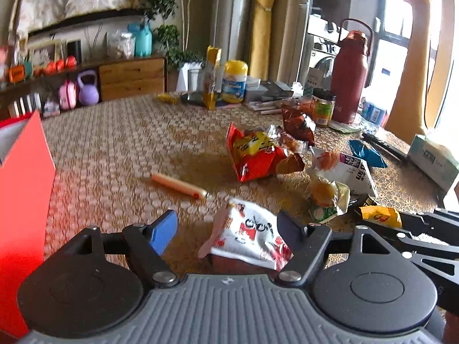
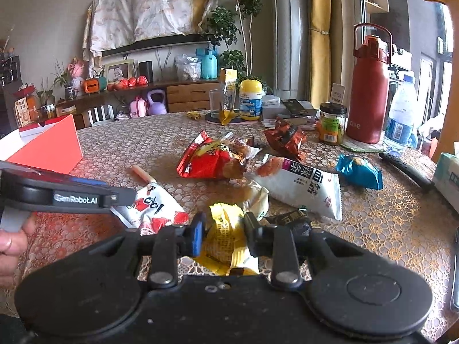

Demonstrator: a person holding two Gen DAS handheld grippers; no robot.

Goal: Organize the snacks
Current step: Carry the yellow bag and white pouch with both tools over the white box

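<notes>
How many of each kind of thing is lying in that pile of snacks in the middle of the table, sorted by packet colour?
Red packets: 2, a bright red bag and a dark red bag.
White packets: 2, a long white packet and a white and red packet.
Blue packets: 1, blue packet.
Yellow packets: 1, yellow packet.
Sausage sticks: 1, sausage stick.
Total: 7.

Glossy foil snack packets (image 2: 212,160) lie on a lace-patterned table cover (image 2: 373,223).

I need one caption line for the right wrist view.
Right gripper clamps a yellow snack packet above a snack-strewn table.
</notes>
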